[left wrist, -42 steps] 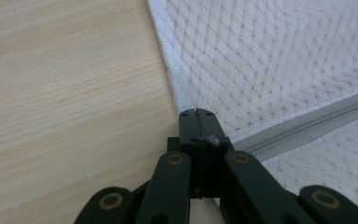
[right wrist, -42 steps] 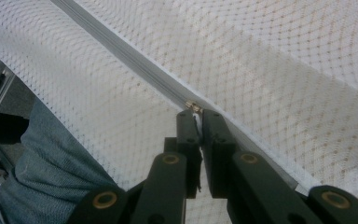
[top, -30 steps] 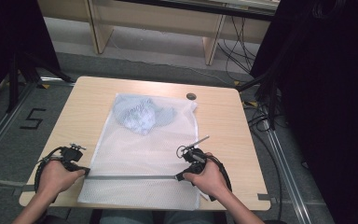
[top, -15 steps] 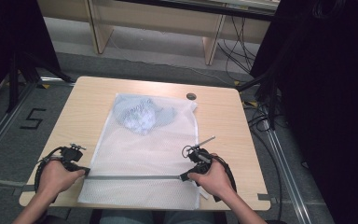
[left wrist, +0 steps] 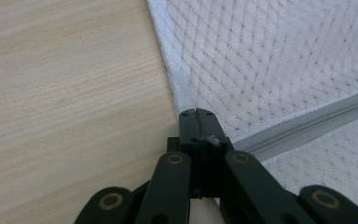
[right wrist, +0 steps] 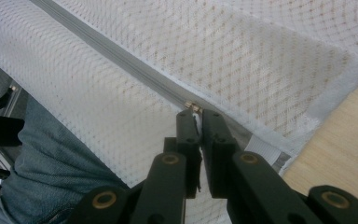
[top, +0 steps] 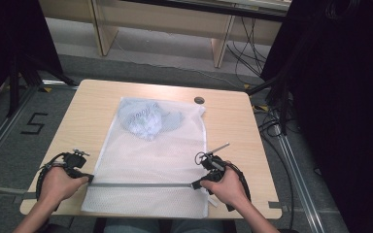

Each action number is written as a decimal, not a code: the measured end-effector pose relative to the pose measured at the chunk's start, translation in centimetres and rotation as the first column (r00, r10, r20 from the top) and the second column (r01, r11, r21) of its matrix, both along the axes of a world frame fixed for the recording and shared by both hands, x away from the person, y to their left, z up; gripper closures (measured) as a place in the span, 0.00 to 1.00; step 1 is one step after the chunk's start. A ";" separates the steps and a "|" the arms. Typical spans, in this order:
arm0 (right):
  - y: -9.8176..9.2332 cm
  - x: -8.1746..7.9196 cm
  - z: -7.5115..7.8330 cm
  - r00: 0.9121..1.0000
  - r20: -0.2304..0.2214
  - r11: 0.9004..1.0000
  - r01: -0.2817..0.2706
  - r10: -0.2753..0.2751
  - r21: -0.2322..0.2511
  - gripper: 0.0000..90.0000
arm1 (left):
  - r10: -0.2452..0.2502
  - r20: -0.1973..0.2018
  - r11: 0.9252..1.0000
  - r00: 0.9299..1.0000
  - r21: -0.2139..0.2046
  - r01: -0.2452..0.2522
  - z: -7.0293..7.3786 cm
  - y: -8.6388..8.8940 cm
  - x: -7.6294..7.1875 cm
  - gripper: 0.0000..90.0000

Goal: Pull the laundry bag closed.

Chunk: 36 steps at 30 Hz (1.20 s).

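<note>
The right gripper (right wrist: 195,112) pinches the zipper pull (right wrist: 194,107), the left gripper (left wrist: 196,113) clamps the mesh bag's (top: 150,155) edge, and the high view adds bundled clothes (top: 145,119) inside.

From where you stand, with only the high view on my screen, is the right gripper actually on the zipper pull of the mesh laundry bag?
Observer: Yes. In the right gripper view the right gripper has its jaws shut on the small metal zipper pull.
Operator: And the left one?
Observer: The left gripper is shut, pinching the mesh laundry bag at its side edge, where the zipper ends.
Operator: Does the bag's near edge overhang the table?
Observer: Yes. In the right gripper view the mesh hangs past the table over the person's jeans.
</note>
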State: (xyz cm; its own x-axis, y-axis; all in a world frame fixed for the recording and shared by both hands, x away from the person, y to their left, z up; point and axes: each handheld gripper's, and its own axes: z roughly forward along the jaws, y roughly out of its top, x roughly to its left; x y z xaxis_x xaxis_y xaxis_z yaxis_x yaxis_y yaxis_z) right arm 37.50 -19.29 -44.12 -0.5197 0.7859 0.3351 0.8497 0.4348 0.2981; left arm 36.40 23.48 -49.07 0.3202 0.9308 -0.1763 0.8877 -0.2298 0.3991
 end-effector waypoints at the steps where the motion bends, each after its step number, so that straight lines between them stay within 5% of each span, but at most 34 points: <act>1: -0.1 0.0 0.0 1.000 -0.011 1.000 -0.004 0.004 0.008 0.97 | -0.001 0.000 1.000 1.000 0.000 0.001 0.0 0.0 0.0 1.00; 23: -1.5 0.1 0.0 1.000 0.003 1.000 0.021 -0.021 0.010 0.97 | 0.007 0.003 1.000 1.000 -0.005 -0.007 0.0 -0.1 0.0 1.00; 25: -1.5 -0.1 0.4 0.997 -0.052 0.999 0.053 -0.052 0.008 0.97 | 0.007 0.004 1.000 1.000 -0.005 -0.007 0.0 -0.1 0.0 1.00; 36: -2.1 0.0 0.1 0.997 -0.057 0.999 0.052 -0.051 0.008 0.97 | 0.006 0.000 1.000 1.000 -0.002 -0.006 0.0 -0.1 0.0 1.00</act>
